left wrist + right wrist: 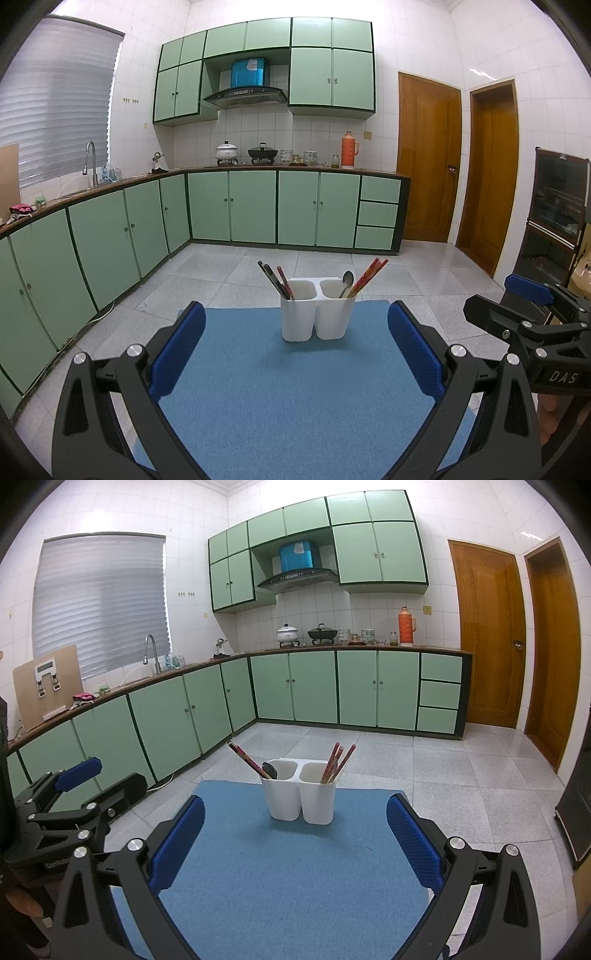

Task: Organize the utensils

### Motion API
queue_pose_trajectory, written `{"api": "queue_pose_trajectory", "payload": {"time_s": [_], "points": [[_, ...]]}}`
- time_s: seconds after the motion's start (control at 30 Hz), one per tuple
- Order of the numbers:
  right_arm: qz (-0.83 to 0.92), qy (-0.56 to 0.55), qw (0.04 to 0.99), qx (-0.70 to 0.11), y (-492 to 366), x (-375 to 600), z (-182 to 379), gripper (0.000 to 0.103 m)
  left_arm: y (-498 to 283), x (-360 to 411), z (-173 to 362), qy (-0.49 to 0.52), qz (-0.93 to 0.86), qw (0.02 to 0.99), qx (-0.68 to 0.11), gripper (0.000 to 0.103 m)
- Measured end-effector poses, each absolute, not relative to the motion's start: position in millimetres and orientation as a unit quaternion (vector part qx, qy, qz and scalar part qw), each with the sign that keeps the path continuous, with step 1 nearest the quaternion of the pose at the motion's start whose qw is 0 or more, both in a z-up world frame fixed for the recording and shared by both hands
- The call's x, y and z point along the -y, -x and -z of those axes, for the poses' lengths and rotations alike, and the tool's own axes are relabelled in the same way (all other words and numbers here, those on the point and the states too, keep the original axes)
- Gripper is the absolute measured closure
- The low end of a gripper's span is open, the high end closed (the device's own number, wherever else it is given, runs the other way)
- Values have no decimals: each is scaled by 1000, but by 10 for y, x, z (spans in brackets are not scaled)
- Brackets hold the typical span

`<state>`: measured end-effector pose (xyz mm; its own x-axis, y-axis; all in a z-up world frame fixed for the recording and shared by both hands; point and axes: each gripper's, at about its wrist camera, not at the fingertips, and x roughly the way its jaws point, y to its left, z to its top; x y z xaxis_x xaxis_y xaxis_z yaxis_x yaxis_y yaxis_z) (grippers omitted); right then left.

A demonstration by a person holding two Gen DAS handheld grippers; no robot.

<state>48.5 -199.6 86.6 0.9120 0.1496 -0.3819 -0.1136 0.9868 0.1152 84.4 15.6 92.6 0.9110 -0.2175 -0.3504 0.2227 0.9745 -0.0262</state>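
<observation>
A white two-compartment utensil holder [317, 310] [303, 794] stands on the far part of a blue mat [295, 387] [291, 871]. In the left wrist view its left cup holds dark and red chopsticks [276, 280]; its right cup holds a metal spoon [347, 281] and red chopsticks [369, 274]. In the right wrist view the left cup holds red chopsticks [248, 759] and a dark spoon [270, 770], the right cup red chopsticks [338, 761]. My left gripper [295, 350] is open and empty, short of the holder. My right gripper [295, 834] is open and empty, also short of it.
The mat covers a small table with its far edge just behind the holder. Grey tiled floor [406, 269] lies beyond. Green cabinets [258, 206] run along the left and back walls. Wooden doors [428, 158] stand at the right. The other gripper shows at each view's side [532, 321] [70, 805].
</observation>
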Motion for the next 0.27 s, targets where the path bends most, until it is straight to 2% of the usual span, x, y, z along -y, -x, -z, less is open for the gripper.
{"api": "queue_pose_trajectory", "payload": {"time_s": [0.27], "points": [[-67, -46, 977, -199, -489, 2000, -873, 6, -828, -163, -908, -7, 112, 977, -180, 7]]}}
